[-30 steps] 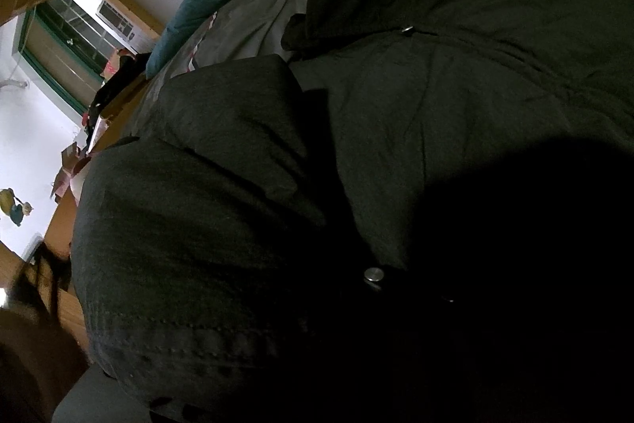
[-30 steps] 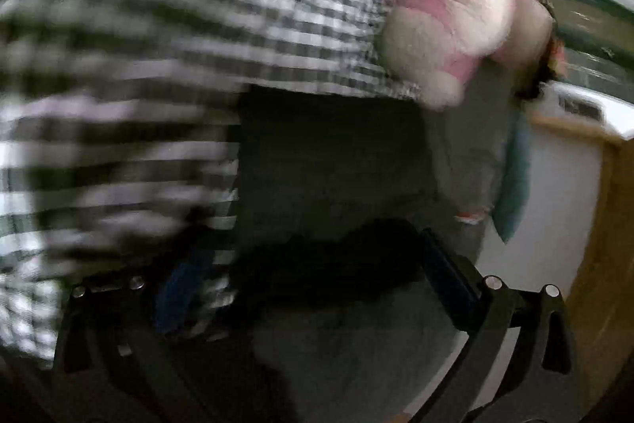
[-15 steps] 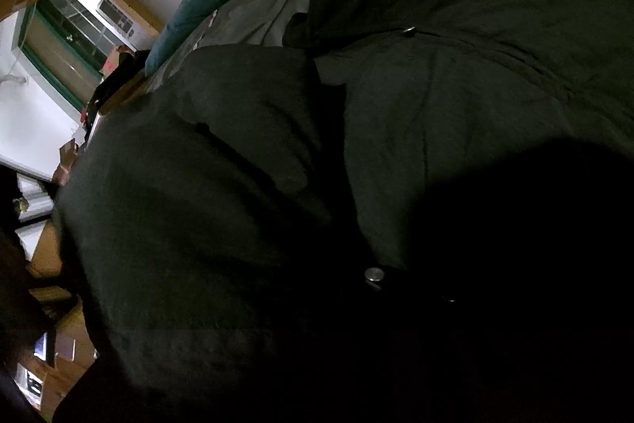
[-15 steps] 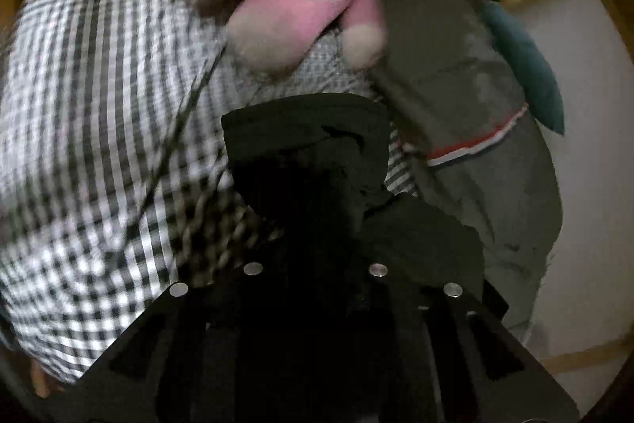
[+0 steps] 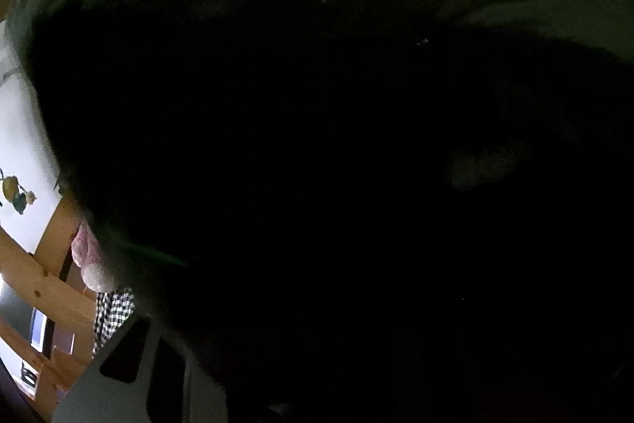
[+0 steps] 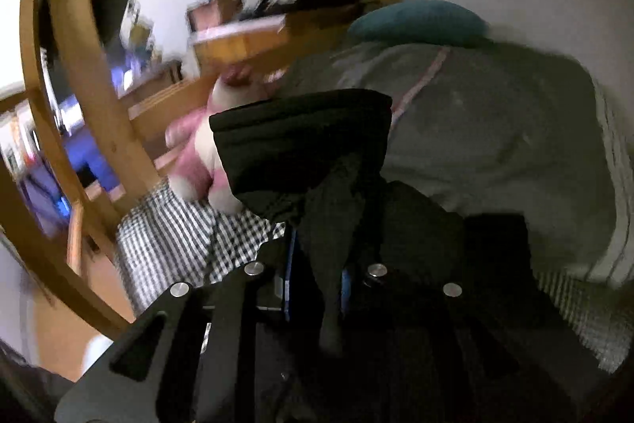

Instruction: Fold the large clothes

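1. Evidently mid-fold: the right gripper [image 6: 317,280] pinched a fold of the dark jacket [image 6: 301,145], raised over the checked bedding [image 6: 174,240].
2. Left gripper's state couldn't be told; dark cloth smothered its view.
3. Next, I judged, lay that flap across the body.

Checkered bed [image 6: 170,240] under dark jacket [image 6: 305,141], plush [image 6: 194,153].

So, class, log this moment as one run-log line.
right gripper: shut on dark heavy cloth jacket | left gripper: hidden under jacket | backdrop: grey quilt
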Demonstrator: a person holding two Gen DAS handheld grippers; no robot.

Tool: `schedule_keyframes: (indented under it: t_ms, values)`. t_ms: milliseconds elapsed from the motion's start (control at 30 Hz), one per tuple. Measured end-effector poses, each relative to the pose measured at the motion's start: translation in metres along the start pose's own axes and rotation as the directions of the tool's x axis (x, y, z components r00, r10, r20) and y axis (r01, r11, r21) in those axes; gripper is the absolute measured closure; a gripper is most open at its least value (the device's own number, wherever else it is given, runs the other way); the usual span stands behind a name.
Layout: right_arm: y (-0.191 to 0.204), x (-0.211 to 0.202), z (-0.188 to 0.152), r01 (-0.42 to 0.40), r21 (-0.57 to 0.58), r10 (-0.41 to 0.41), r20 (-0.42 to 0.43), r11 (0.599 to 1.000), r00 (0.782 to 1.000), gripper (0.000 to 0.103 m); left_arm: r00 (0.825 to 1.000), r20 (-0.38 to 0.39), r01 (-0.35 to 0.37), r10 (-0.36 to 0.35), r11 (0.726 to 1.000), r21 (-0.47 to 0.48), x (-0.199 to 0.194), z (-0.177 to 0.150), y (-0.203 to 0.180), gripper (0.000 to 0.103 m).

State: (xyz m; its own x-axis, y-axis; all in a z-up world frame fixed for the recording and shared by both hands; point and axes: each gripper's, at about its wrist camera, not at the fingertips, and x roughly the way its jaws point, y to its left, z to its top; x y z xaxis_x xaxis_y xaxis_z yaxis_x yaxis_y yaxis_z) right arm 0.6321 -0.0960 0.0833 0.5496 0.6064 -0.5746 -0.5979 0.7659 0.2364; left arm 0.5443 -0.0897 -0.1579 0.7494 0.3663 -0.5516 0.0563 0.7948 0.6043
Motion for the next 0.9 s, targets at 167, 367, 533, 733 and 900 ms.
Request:
schedule_keyframes:
  t_ms: [167,367,533,733,900]
  values:
    - [-0.093,-0.051,-0.050,-0.055,0.269,0.026,0.112,0.961,0.993,0.086,1.000,0.026,0.005,-0.004,0.999,-0.035,-0.002,0.005,0.002,0.066]
    - [-0.167,-0.071,-0.136,-0.107,0.471,0.029,0.170,0.876,0.985,0.086,0.993,0.061,0.104,-0.098,0.990,-0.097,-0.009,0.003,0.010,0.061]
    - [-0.205,-0.066,-0.217,-0.113,0.580,0.037,0.143,0.807,0.989,0.085,0.964,0.077,0.264,-0.253,0.947,-0.185,-0.013,-0.002,0.027,0.060]
    - [-0.224,-0.063,-0.278,-0.106,0.665,0.049,0.104,0.739,0.993,0.055,0.955,0.062,0.297,-0.290,0.930,-0.215,-0.007,-0.010,0.033,0.060]
    - [-0.219,-0.102,-0.292,-0.119,0.683,0.016,0.156,0.720,0.988,0.011,0.965,0.066,0.264,-0.256,0.944,-0.196,-0.010,-0.010,0.029,0.055]
